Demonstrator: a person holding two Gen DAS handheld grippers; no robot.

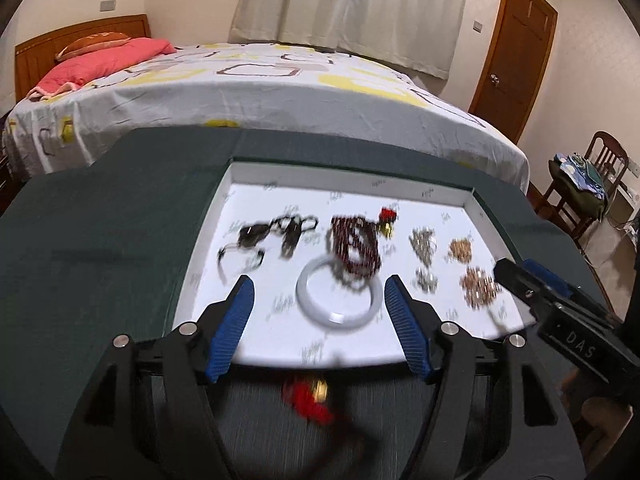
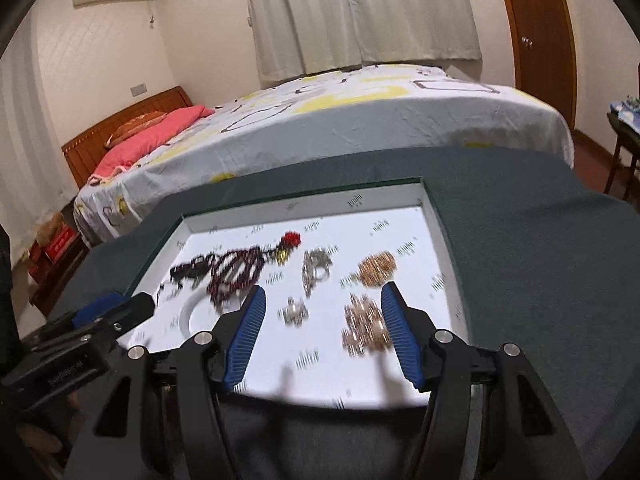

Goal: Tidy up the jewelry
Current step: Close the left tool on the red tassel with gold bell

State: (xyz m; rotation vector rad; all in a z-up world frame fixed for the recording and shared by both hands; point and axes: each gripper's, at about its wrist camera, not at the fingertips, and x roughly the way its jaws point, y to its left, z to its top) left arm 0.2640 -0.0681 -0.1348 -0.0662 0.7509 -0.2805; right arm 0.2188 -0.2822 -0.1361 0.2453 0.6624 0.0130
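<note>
A shallow white tray [image 1: 240, 176] on a dark green cloth holds jewelry. In the left wrist view I see black cords [image 1: 272, 236], a dark red bead string [image 1: 356, 246], a white bangle [image 1: 338, 300], silver pieces [image 1: 424, 244] and gold chains [image 1: 478, 286]. A red tassel piece [image 1: 308, 396] lies on the cloth in front of the tray. My left gripper [image 1: 320, 292] is open above the bangle. My right gripper [image 2: 322, 304] is open above the silver piece [image 2: 294, 312] and the gold chain [image 2: 366, 326]. Both views are motion-blurred.
The tray [image 2: 436, 220] sits on a table covered by green cloth [image 2: 520, 264]. A bed [image 1: 260, 84] stands just behind it. A wooden chair with clothes [image 1: 580, 184] and a door [image 1: 516, 44] are at the right.
</note>
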